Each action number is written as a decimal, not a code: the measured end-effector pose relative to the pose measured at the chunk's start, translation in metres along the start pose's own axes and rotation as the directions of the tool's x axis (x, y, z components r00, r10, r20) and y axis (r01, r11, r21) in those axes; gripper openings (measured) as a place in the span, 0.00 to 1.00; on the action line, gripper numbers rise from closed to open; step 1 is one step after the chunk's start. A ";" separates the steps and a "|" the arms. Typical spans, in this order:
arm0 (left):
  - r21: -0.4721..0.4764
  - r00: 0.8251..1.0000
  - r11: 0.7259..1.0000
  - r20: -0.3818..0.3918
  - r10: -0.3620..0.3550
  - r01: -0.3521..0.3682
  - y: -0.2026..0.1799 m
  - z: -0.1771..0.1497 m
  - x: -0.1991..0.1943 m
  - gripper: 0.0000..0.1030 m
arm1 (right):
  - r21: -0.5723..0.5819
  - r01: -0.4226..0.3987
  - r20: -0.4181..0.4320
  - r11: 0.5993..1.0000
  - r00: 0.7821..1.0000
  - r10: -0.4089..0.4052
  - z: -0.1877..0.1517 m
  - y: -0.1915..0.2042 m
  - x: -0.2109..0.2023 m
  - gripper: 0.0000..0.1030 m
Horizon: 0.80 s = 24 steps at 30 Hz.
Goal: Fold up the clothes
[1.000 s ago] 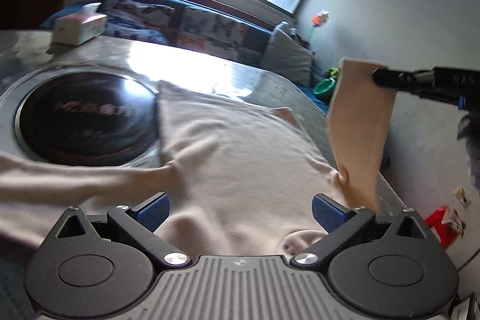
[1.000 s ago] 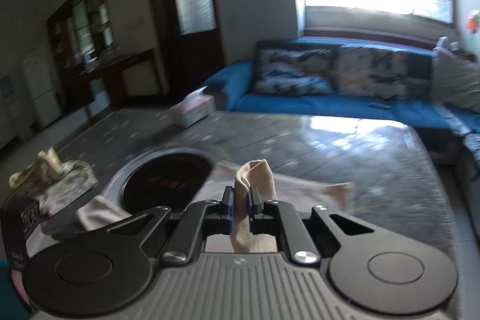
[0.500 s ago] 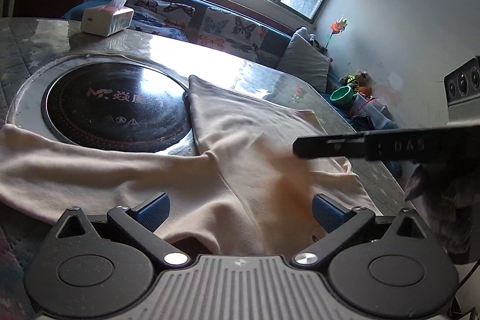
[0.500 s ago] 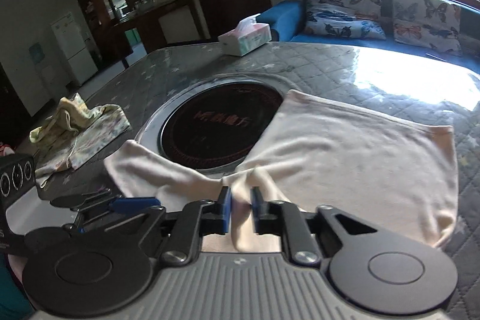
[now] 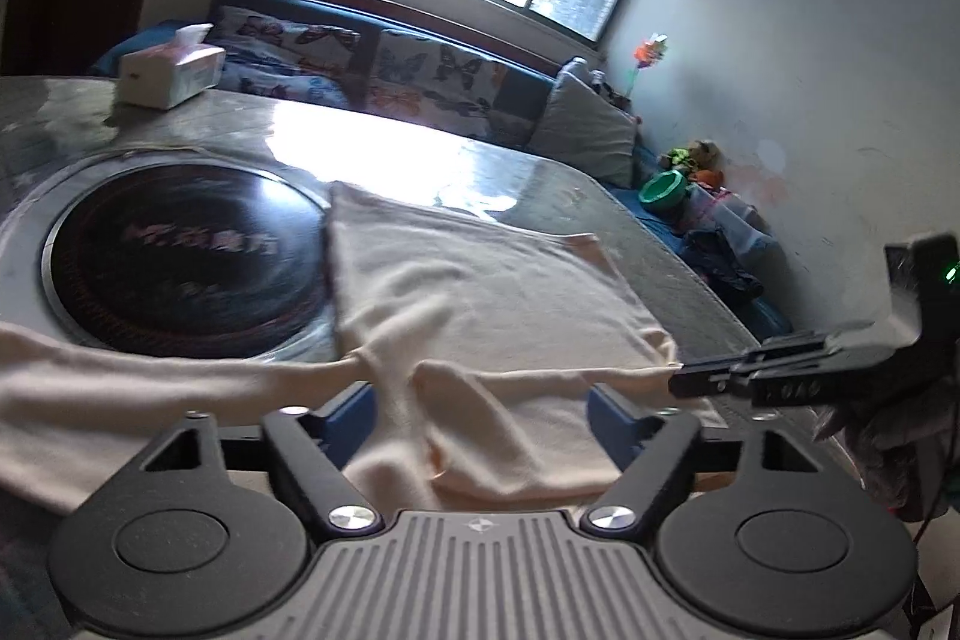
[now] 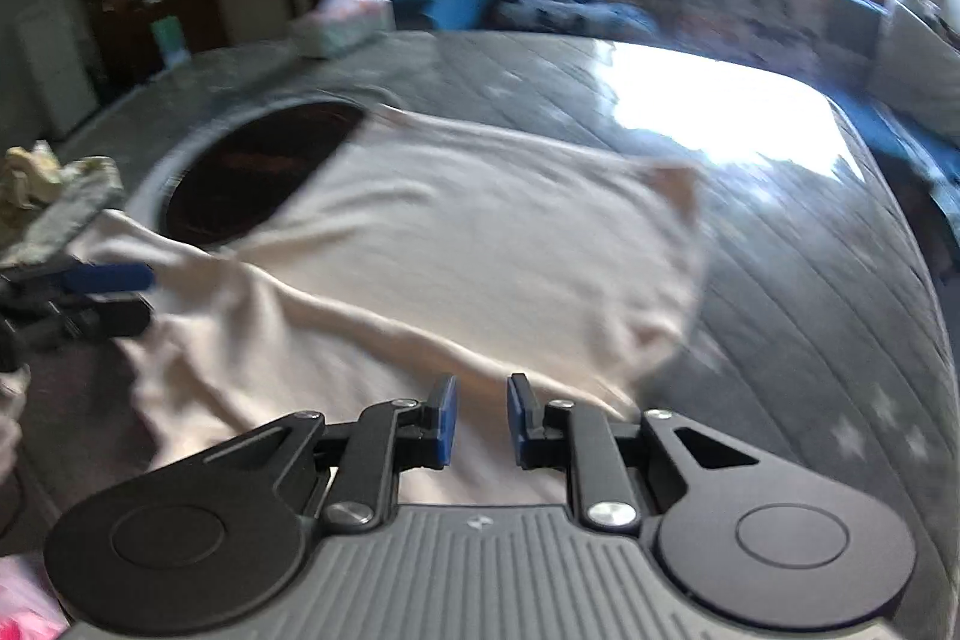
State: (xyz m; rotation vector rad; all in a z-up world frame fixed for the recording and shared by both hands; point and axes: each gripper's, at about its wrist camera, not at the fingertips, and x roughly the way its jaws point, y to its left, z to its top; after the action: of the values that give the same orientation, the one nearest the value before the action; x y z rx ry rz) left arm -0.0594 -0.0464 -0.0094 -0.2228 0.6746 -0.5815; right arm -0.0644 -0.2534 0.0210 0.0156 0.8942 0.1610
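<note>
The right tool (image 6: 480,421) sits low over the near edge of the cream knit garment (image 6: 456,232), its blue pads a narrow gap apart with nothing pinched between them; the cloth lies just beyond and beneath the tips. The left tool (image 5: 483,409) has just been closing from its widest, yet its pads are still well apart, with a raised fold of the cream fabric bunched between them and not pressed.

The garment is spread on the grey quilted counter (image 6: 810,280), one corner draped over the round black glass hob (image 5: 180,256), a sleeve trailing off to the left. A white tissue box (image 5: 171,76) stands at the far edge.

To do this fold well, I would have the left tool close squarely on that ridge of fabric, taking every layer, before lifting, and keep the right tool low to hold the folded edge flat.
</note>
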 end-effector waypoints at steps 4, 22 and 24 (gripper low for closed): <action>0.037 0.999 0.998 -0.028 -0.042 0.043 -0.015 0.005 0.020 0.61 | 0.030 0.011 0.026 1.000 1.000 -0.012 -0.009 -0.015 0.002 0.17; 0.016 0.996 0.999 -0.089 -0.029 0.031 -0.014 0.003 0.048 0.44 | -0.055 -0.018 0.071 0.998 0.997 0.022 -0.017 -0.003 0.000 0.13; 0.027 0.994 1.000 -0.110 0.006 -0.003 -0.013 0.000 0.052 0.43 | -0.064 -0.034 0.054 0.997 0.998 0.037 -0.020 0.003 0.004 0.13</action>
State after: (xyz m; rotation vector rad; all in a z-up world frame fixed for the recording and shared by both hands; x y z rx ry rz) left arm -0.0324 -0.0871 -0.0314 -0.1650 0.7730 -0.6017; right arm -0.0783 -0.2512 0.0055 -0.0230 0.8334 0.2209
